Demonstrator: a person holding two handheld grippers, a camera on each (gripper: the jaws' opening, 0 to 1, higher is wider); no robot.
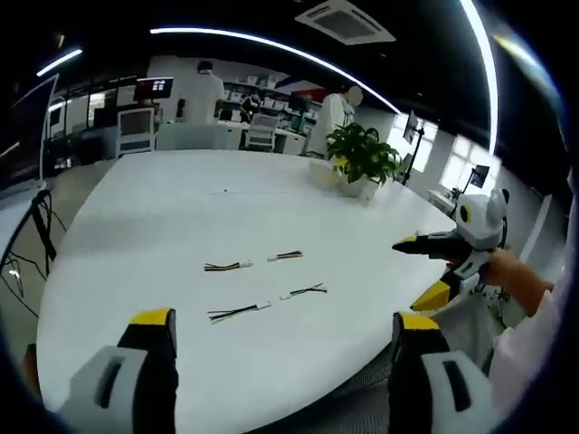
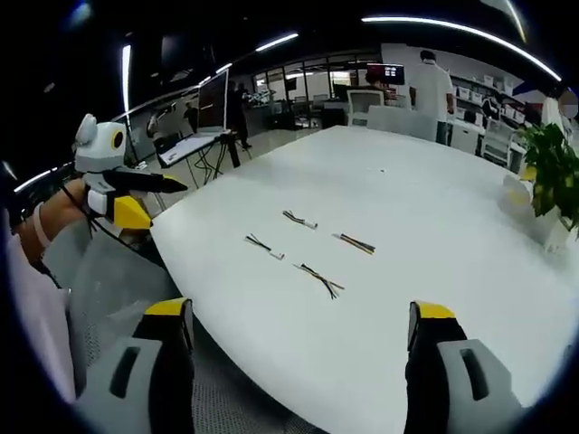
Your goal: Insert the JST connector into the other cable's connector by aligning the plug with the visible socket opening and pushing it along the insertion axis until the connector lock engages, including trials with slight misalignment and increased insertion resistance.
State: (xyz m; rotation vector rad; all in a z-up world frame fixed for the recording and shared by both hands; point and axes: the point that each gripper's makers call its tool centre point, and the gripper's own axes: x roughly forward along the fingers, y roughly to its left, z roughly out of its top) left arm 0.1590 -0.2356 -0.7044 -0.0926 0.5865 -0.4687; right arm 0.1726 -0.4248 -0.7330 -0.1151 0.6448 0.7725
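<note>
A large white round table [image 1: 163,217] in an open office carries four short cable pieces, laid out as two pairs near the edge where the person stands. In the left gripper view the farther pair is a cable with dark and coloured wires [image 1: 226,266] and, just beside it but apart, a second short cable [image 1: 286,256] whose white connector end faces it across a small gap. Nearer the table edge lies another pair: a dark-wired cable [image 1: 237,312] and its partner [image 1: 304,291], white ends again facing each other without touching. The right gripper view shows the same four pieces from the other side, well in from the edge. The left gripper [image 1: 285,330] hangs over the table's near edge, its yellow-tipped jaws spread wide with nothing between them. The right gripper [image 2: 300,316] is likewise spread wide and holds nothing; it too sits at the near edge, short of the cables. Each gripper also appears at the side of the other's view, held in a hand off the table rim. A potted plant [image 1: 364,159] stands at the far side of the table, and people stand at desks beyond. Judging from this, the task has not begun: no cable is picked up, no plug is lined up with a socket, and every connector pair lies unjoined. Grasping, aligning, pushing and locking all remain.
</note>
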